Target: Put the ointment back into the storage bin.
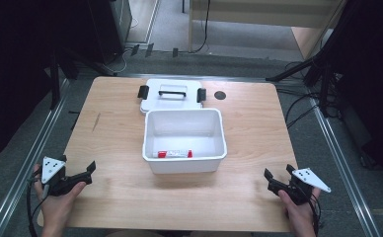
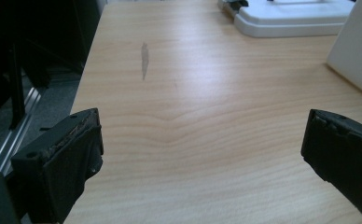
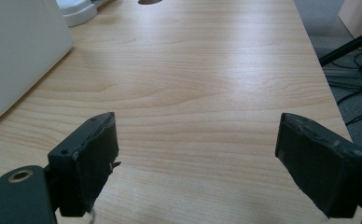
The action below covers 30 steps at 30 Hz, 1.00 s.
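While one person sits at the near edge of a wooden worktop [image 1: 120, 128], the high view shows two hand-held grippers, one in each hand. The left hand-held gripper [image 1: 90, 170] rests at the near left corner, its jaws spread wide with nothing between them. The right hand-held gripper [image 1: 269, 178] rests at the near right corner, well apart from the first, and its jaws also hold nothing. Between them, at the middle of the worktop, stands one white box [image 1: 184, 168], open at the top. Inside it, against the near wall, lies one small tube [image 1: 174, 154] with red ends and a white middle. Just behind the box lies one white lid [image 1: 152, 101], flat, with one handle on top and two black clips, one at each end. One dark round hole [image 1: 220, 95] sits in the worktop to the right of the lid.

In the left gripper view, two black jaws stand far apart over bare wood, empty. One grey streak [image 2: 144, 59] marks the wood ahead. The lid's corner lies at the upper right, and one wall of the box at the right edge.

In the right gripper view, two black jaws again stand wide apart and empty. The box wall rises at the left.
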### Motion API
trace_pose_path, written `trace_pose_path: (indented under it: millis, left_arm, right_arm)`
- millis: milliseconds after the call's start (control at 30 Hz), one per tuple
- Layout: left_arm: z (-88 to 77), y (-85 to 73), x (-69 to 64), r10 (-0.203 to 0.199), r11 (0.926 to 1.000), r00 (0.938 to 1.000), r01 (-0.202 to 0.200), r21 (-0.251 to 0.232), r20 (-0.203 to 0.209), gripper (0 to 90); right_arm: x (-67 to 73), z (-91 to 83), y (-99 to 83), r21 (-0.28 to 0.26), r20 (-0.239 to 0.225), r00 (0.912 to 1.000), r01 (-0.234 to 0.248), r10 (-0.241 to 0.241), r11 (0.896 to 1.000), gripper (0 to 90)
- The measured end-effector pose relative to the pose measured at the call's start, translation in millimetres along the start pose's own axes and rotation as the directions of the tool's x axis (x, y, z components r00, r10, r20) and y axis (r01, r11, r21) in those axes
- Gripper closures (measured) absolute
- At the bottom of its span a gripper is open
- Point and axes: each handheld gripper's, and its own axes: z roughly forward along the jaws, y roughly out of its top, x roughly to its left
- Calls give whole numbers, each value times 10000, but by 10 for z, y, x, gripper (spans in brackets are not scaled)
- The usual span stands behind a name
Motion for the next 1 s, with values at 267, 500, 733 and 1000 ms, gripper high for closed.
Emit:
trace_pose_path:
  millis: [267,500,733,1000]
  left_arm:
    - [-106,-127,67,-21,10000,9996,20,-36,-284,0]
    - [-146,-192,151,-586,9980,9981,582,-227,-169,0]
    - [-72,-186,112,-380,9992,9993,380,85,-63,0]
    - [-67,-185,134,-613,9981,9981,612,99,94,1]
  right_arm:
    - [0,-1,-1,-12,9,10000,1,-1,10000,132]
    - [-5,-3,-1,-27,-52,10000,1,-1,10000,132]
    - [-2,-5,-2,-30,-113,9999,10,-11,10000,132]
    - [2,0,-2,-16,-99,9999,82,-83,10000,132]
